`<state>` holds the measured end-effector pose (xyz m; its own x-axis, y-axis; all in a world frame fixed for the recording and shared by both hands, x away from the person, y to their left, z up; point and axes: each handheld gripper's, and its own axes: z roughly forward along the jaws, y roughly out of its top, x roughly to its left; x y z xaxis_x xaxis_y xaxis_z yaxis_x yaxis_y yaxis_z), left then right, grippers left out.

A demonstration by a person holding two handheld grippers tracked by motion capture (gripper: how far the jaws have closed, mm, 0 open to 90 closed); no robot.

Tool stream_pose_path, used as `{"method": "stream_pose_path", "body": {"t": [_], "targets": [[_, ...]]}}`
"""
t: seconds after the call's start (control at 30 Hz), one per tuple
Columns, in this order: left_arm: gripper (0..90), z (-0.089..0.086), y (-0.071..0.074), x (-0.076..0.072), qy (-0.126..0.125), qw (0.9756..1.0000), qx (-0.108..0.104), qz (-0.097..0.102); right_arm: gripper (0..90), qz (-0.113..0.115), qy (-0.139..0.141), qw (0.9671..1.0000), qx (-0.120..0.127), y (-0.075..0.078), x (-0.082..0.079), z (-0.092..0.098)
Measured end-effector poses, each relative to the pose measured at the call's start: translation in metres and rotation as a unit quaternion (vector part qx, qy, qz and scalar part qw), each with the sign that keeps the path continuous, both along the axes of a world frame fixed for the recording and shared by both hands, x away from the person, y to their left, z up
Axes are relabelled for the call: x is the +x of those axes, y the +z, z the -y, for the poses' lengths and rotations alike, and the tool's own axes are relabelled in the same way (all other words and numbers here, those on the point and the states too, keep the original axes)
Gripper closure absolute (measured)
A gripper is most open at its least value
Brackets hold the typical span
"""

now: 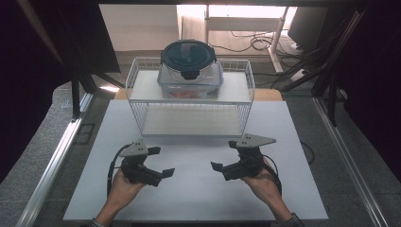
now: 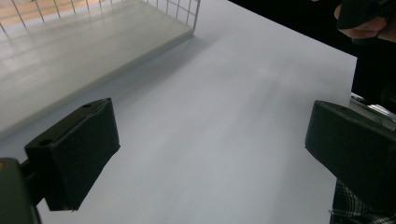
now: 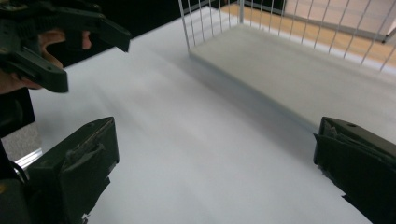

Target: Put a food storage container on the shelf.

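Tools (image 1: pixel 161 162) and (image 1: pixel 226 155) gape wide, empty, over the white table (image 1: pixel 194 198).

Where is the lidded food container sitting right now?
In the high view the lidded food container sits on the top shelf of the white wire rack, at the table's far middle, beyond both open grippers, the left gripper and the right gripper.

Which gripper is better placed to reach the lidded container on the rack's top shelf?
Neither clearly. The left gripper and right gripper sit open, about equally far from the lidded container, which stands centred on the wire rack; both together probably suit it.
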<state>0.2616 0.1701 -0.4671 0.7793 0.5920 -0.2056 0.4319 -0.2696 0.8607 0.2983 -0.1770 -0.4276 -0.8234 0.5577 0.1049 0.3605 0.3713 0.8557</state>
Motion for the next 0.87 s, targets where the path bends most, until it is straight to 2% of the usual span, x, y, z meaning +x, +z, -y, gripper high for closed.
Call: {"method": "stream_pose_path", "body": {"t": [0.07,0.17,0.27,0.4,0.53,0.7,0.77,0.87], "targets": [[2.9,-0.002,-0.008,-0.005,0.003,1.0000,0.004,-0.002,0.0,0.000,-0.002,1.0000,-0.006,-0.007,-0.005,0.004],[2.9,-0.006,-0.020,-0.011,0.010,0.9997,0.023,-0.005,0.0,0.000,-0.005,1.0000,-0.007,-0.018,-0.013,0.009],[3.0,-0.010,-0.033,-0.017,0.016,0.9991,0.036,-0.018,0.0,0.000,-0.007,0.9999,-0.014,-0.030,-0.022,0.015],[2.9,-0.012,-0.049,-0.026,0.027,0.9964,0.077,-0.021,0.0,-0.003,-0.013,0.9997,-0.022,-0.048,-0.032,0.021],[2.8,-0.016,-0.063,-0.031,0.025,0.9955,0.076,-0.050,0.0,-0.004,-0.020,0.9985,-0.050,-0.063,-0.038,0.025],[2.5,-0.017,-0.069,-0.032,0.031,0.9932,0.095,-0.059,0.0,-0.028,-0.023,0.9969,-0.070,-0.075,-0.039,0.027],[2.5,-0.018,-0.070,-0.031,0.033,0.9929,0.095,-0.064,0.0,-0.026,-0.025,0.9958,-0.085,-0.078,-0.038,0.026],[2.5,-0.018,-0.071,-0.030,0.035,0.9925,0.097,-0.066,0.0,-0.026,-0.028,0.9948,-0.094,-0.080,-0.038,0.025]]}}
